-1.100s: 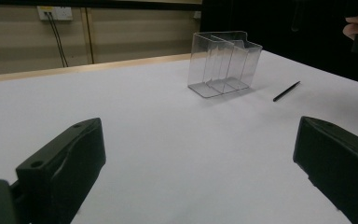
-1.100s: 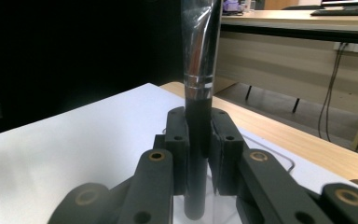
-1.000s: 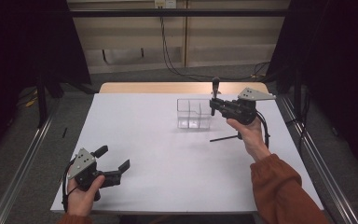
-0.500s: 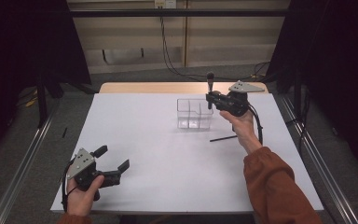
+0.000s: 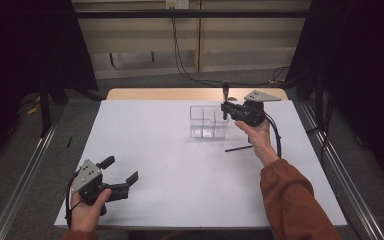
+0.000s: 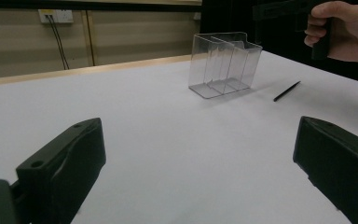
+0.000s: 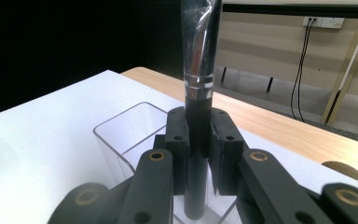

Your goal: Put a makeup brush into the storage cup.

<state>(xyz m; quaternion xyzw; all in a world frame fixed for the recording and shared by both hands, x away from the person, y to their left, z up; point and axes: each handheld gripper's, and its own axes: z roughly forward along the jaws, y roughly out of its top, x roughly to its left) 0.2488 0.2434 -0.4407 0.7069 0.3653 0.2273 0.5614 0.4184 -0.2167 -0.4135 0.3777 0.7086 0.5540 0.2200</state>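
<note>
My right gripper (image 5: 225, 107) is shut on a black brush (image 5: 225, 90) with a silver ferrule, held upright with the bristles on top. In the right gripper view the brush (image 7: 199, 56) stands between the pads, its lower end hanging over a clear plastic box (image 7: 121, 119) with dividers. That box (image 5: 209, 121) sits right of centre at the back of the white table (image 5: 180, 170). A thin black stick (image 5: 238, 148) lies flat just in front of it. My left gripper (image 5: 121, 168) rests at the front left, open, with nothing between its fingers.
The left gripper view shows the box (image 6: 223, 63) and the stick (image 6: 286, 91) far across bare white table, with the other hand (image 6: 342, 30) above them. A wooden strip (image 5: 170, 93) borders the table's far edge. Metal rails run along both sides.
My right gripper has carried the brush leftward and down, from right of the box to over its right end. The left gripper has stayed put.
</note>
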